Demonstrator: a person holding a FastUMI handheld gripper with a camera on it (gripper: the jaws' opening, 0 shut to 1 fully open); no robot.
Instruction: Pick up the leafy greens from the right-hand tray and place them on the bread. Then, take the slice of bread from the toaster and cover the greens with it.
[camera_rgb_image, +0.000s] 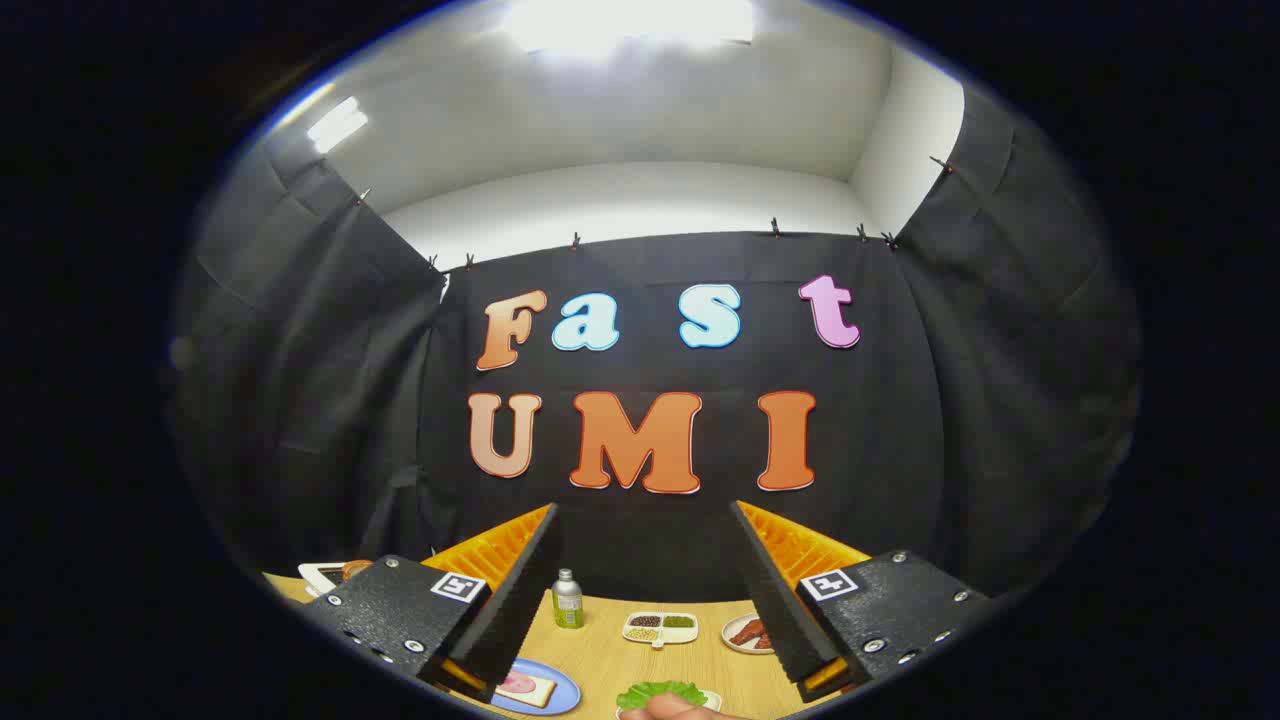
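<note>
claw (645, 590) spread, empty, high above counter (610, 655). first step pending: dip down to greens (660, 692) between fingers, then pinch.

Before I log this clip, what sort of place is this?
Likely a staged recording booth set up as a kitchen table: black cloth walls clipped up around a wooden table holding bread on a blue plate and leafy greens. The gripper fingers are open.
</note>
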